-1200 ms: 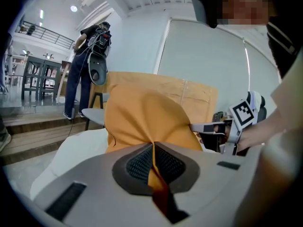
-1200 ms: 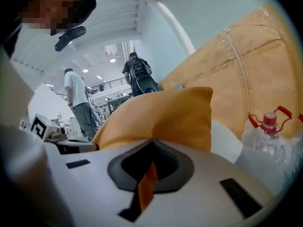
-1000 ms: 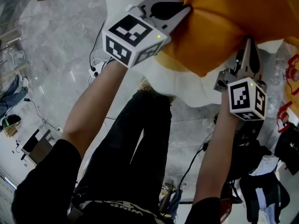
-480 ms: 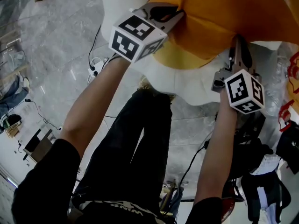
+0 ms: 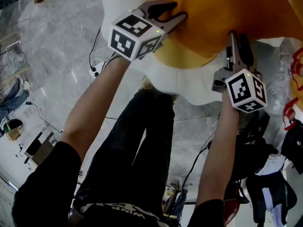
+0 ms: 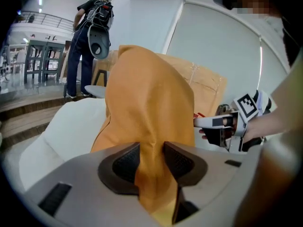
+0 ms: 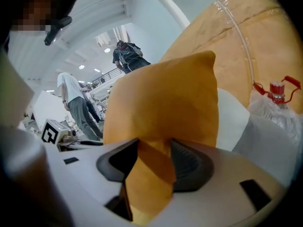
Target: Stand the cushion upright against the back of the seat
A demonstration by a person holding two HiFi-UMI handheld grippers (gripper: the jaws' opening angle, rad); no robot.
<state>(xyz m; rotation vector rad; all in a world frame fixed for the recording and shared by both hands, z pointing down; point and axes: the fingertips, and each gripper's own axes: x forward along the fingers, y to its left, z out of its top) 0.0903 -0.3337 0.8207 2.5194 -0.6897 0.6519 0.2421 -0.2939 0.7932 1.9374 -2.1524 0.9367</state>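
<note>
Left gripper (image 5: 180, 10): jaws parted, having just been opening. A fold of the cushion (image 5: 227, 8) lies between the pads, slack rather than pinched.
Right gripper (image 5: 238, 39): loosened the same way, its jaws having just been opening. The cushion's lower edge sits in the gap, against one pad and clear of the other.
Cushion's place: on the seat (image 5: 189, 86), standing on its lower edge toward the seat's rear, one corner pointing up. Both grippers are at the edge of it that faces the seat's front rim.
Done: the cushion is raised and looks upright, and the grip on it is let go.
Left to do: draw both grippers off the cloth toward the seat's front and see that the cushion stays up. Whether it leans on the seat's back cannot be told.
Cushion, make: orange matte cloth over soft filling, puckered where the jaws were. It is plump in the middle with pointed corners.
Seat, make: white, smooth and padded, with a rounded front rim.
Behind the seat: a tan wrapped surface (image 7: 246, 37), papery and creased, with a clear strip running across it.
Right of the seat: a clear plastic bottle (image 7: 277, 103) with a red cap.
</note>
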